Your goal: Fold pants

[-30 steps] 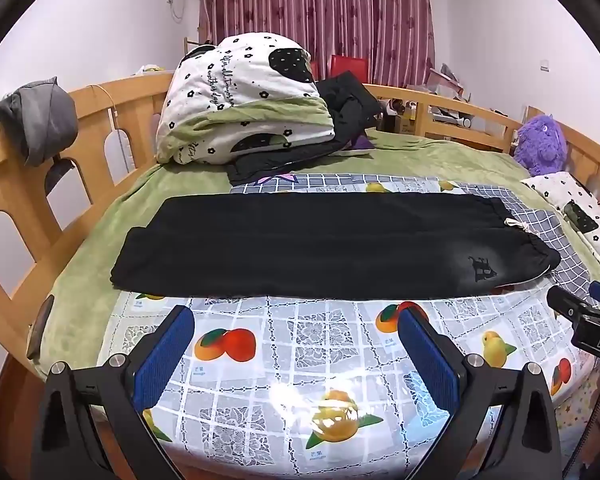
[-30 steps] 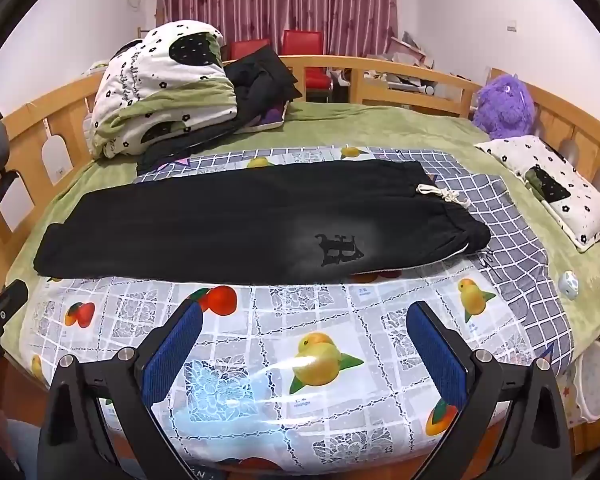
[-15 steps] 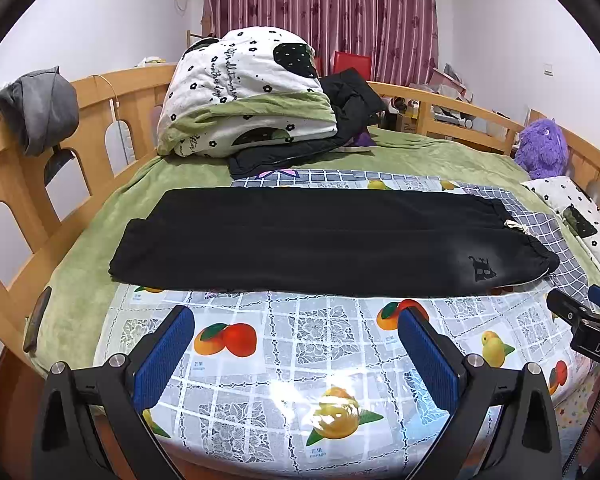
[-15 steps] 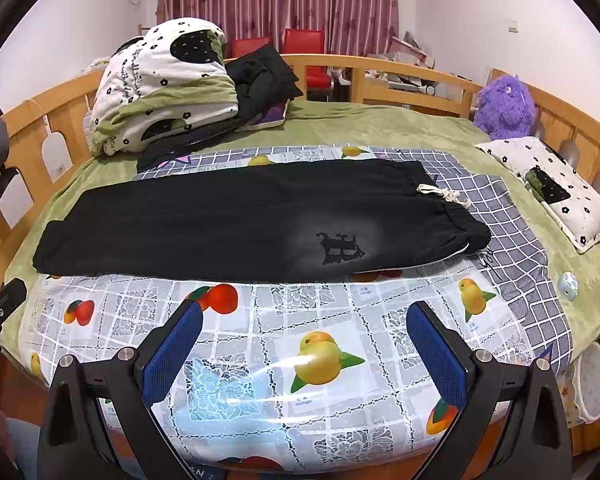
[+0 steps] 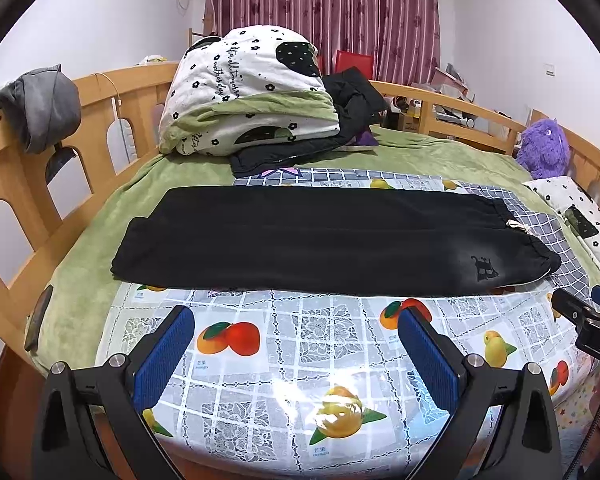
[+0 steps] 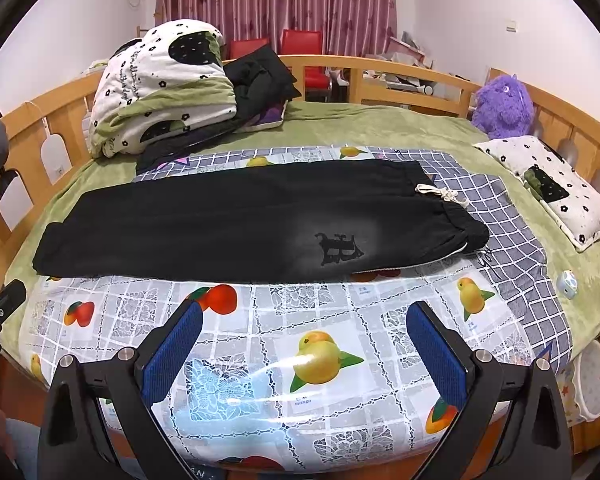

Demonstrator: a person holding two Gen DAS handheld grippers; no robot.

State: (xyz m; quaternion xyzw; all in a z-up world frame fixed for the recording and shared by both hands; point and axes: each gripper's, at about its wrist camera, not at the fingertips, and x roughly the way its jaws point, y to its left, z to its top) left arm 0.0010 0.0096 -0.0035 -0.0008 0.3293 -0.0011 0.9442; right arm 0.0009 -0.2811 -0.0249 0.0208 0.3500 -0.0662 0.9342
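Black pants [image 5: 320, 240] [image 6: 236, 224] lie flat across the bed, folded lengthwise, leg ends at the left and waistband with a white drawstring [image 6: 440, 194] at the right. A dark logo [image 6: 338, 248] shows near the waist. My left gripper [image 5: 296, 344] is open, hovering over the fruit-print sheet in front of the pants, not touching them. My right gripper [image 6: 304, 340] is open too, with nothing between its blue pads, also in front of the pants. Part of the right gripper [image 5: 588, 320] shows at the left view's right edge.
A folded quilt [image 5: 244, 100] and dark clothes [image 5: 340, 120] are piled at the back left. A purple plush toy [image 6: 502, 104] and a flowered pillow [image 6: 548, 188] lie at the right. A wooden rail [image 5: 100, 120] rings the bed; a grey garment [image 5: 44, 104] hangs on it.
Both grippers have drifted slightly, so the bed and pants sit a little differently in view. The pants have not moved and both grippers stay open.
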